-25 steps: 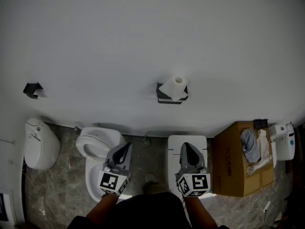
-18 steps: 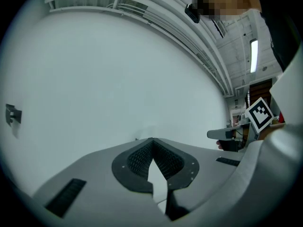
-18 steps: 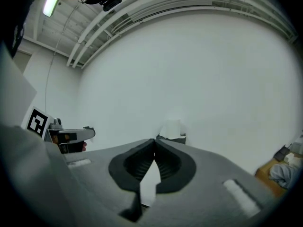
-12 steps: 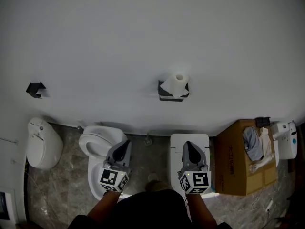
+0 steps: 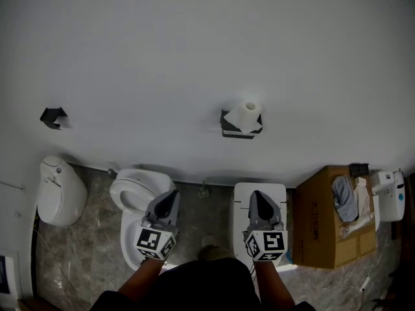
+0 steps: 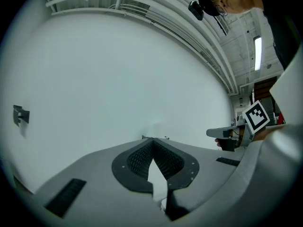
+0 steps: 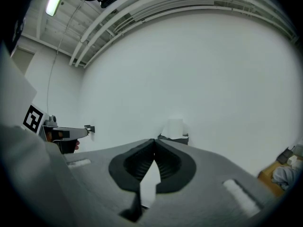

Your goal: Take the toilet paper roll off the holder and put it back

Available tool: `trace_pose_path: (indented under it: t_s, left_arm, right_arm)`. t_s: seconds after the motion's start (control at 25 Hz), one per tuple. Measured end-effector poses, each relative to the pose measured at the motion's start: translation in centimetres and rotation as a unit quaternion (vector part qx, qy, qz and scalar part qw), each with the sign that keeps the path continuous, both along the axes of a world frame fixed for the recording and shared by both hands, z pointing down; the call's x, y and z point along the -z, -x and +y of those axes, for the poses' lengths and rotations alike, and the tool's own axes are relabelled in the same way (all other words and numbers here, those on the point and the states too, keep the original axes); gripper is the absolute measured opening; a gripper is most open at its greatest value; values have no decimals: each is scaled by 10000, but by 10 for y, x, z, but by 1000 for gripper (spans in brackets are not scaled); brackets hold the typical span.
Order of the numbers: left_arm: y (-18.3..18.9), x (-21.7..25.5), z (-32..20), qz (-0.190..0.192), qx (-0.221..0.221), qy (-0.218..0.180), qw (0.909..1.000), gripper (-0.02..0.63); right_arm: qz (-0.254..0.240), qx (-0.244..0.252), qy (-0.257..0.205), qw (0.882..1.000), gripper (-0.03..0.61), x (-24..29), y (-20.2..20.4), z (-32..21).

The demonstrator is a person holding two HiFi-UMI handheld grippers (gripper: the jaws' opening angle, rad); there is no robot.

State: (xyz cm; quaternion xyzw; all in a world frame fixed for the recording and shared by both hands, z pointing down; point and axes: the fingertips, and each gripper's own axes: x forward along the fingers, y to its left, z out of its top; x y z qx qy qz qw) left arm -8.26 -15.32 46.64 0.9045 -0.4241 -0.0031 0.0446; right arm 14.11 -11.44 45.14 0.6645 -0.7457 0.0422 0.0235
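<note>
Box: an open cardboard box stands on the floor at the right, against the foot of the wall.
In the box: a grey cloth and some pale pieces beside it that I cannot make out.
Holder: a dark holder is fixed to the wall and carries the toilet paper roll, which stands upright on it with a loose sheet hanging over the front.
Room: plain white wall spreads wide on both sides of the holder; a small dark bracket sits well apart to its left.
Floor edge: a toilet lies under my left tongs and a white block under my right tongs, both at the foot of the wall.
Left tongs: jaws together, nothing between them, pointing level at the wall.
Right tongs: jaws together, nothing between them, pointing level at the wall.
Roll to tongs: in the right gripper view the roll shows just above and slightly right of my closed tips, apart from them; from the head it sits well above both tongs, nearer the right one.
</note>
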Motion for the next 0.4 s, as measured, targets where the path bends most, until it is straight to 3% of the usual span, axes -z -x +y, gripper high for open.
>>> trace_pose_path:
  t_s: [0.4]
  left_arm:
    - [-9,-1,-2,-117,-147,-65,9998,14]
  right_arm:
    - [46,43,17,10000,-3,3,7,-3]
